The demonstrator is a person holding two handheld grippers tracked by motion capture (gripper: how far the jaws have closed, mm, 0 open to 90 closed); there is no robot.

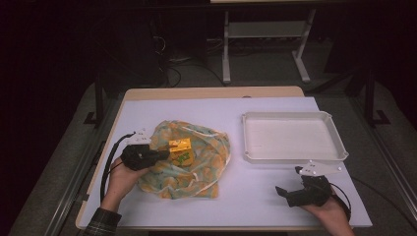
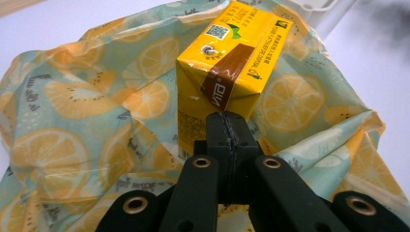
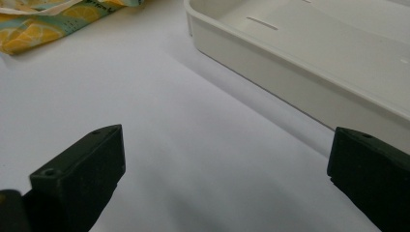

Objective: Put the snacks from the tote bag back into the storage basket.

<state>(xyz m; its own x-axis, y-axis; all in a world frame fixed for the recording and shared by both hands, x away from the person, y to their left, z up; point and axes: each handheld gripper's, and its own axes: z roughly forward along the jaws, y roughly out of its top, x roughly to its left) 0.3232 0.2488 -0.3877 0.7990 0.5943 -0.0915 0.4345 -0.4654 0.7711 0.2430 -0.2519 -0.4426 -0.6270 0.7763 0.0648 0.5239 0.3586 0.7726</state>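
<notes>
Left gripper (image 2: 227, 130) fingers closed, tips seemingly touching yellow carton (image 2: 227, 63).

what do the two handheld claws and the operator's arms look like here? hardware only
Both claws are matte black. The left claw trails a black cable looping toward the table edge; brass-coloured rivets sit in its linkage arms. The right claw carries a grey three-cornered plate on top, a black cable behind. Its jaws are blocky, with small screw holes. The left forearm wears a plaid sleeve.

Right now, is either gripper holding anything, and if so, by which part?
Nothing is held. The left gripper is shut with its tips against the yellow drink carton on the lemon-print cloth; the right gripper is open over the bare table.
</notes>
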